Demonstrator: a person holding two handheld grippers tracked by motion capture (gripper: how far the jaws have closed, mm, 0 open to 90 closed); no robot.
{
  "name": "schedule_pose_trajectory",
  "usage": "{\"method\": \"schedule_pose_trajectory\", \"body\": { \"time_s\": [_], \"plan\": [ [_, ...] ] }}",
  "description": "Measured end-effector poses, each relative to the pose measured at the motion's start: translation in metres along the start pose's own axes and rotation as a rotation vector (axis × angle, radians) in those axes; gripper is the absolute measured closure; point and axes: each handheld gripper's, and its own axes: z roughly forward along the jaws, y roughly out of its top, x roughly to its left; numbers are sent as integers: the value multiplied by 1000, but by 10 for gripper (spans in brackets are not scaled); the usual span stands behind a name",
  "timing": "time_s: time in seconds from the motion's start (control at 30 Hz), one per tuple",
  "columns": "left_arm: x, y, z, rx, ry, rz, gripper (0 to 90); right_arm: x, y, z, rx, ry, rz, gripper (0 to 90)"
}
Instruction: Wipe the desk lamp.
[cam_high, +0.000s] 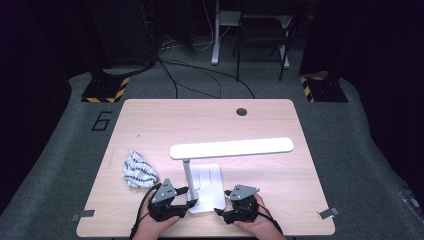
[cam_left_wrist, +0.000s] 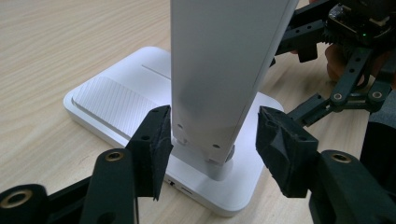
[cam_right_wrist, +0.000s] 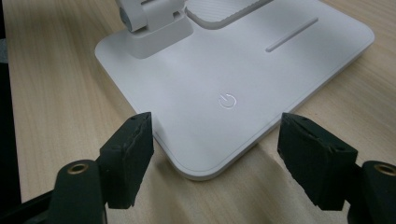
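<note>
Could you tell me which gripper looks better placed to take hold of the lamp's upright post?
Left. The left gripper already has the lamp post between its open jaws, one pad close against it. The right gripper faces the lamp base corner by the power button.

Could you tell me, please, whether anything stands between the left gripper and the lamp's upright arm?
Nothing visible does. The left gripper already straddles the white lamp arm just above the base; one pad sits at its side, the other still shows a gap.
</note>
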Motion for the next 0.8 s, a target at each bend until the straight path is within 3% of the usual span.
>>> {"method": "schedule_pose_trajectory", "body": {
  "time_s": [0.17, 0.3, 0.43, 0.53, 0.8],
  "plan": [
    [2, 1, 1, -13, 13, -5, 537, 2, 1, 1, 7, 8, 17, 275],
    [2, 1, 2, -11, 15, -4, 540, 3, 1, 2, 17, 7, 33, 283],
    [3, 3, 2, -6, 30, 7, 543, 4, 2, 3, 20, -3, 7, 289],
    [4, 4, 2, -6, 30, -8, 551, 4, 2, 3, 26, -5, 16, 301],
    [15, 6, 0, 5, 51, -2, 609, 9, 3, 5, 40, 2, 29, 308]
  ]
}}
